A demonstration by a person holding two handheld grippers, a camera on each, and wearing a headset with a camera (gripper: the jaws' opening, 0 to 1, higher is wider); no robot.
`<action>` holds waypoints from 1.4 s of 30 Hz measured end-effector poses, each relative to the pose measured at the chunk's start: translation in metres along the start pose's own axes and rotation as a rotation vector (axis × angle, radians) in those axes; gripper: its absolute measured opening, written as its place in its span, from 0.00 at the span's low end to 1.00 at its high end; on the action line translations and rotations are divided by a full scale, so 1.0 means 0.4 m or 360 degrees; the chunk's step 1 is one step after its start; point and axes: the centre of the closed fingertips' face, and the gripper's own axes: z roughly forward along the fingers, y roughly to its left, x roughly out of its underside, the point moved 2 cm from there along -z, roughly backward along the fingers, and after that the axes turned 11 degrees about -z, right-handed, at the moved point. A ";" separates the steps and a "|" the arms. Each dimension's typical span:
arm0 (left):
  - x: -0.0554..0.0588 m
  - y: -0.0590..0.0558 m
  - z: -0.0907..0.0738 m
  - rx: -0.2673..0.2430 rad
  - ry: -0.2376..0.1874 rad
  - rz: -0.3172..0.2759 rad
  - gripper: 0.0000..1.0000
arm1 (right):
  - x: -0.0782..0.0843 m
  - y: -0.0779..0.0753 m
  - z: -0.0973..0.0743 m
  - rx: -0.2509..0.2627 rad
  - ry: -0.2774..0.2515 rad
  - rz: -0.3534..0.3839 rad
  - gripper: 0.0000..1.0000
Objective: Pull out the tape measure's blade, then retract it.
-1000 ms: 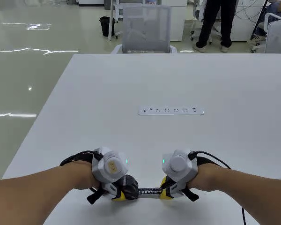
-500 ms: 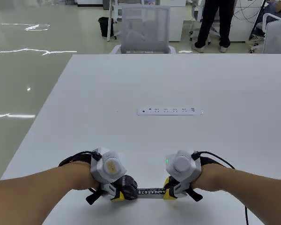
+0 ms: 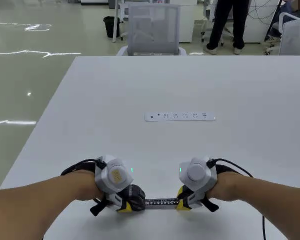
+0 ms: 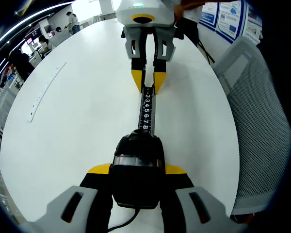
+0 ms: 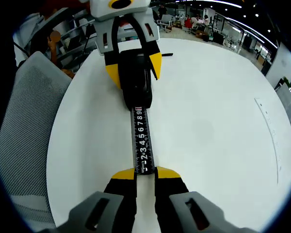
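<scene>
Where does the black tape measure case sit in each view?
Head view: black tape measure case bottom centre-left, in the left tool.
Left gripper view: case bottom centre, between its own jaws.
Right gripper view: case upper centre.
Shared landmark: numbered blade running to the right tool.

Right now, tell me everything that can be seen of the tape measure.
The tape measure has a chunky black case, clamped between the left gripper's yellow-tipped jaws. Its blade is partly pulled out: dark, with white numerals up to 9, running straight to the right gripper, which pinches its free end. It lies low over the white table; whether it touches is unclear. The end hook is hidden.
</scene>
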 end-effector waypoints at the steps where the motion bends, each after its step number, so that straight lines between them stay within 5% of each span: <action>1: 0.000 0.000 0.000 -0.0001 0.0000 -0.0003 0.33 | 0.002 0.000 -0.001 0.0000 0.0001 0.0002 0.12; 42: 0.001 0.001 0.001 0.0003 -0.0007 -0.0020 0.33 | 0.088 0.007 -0.047 0.0003 0.0064 0.0038 0.12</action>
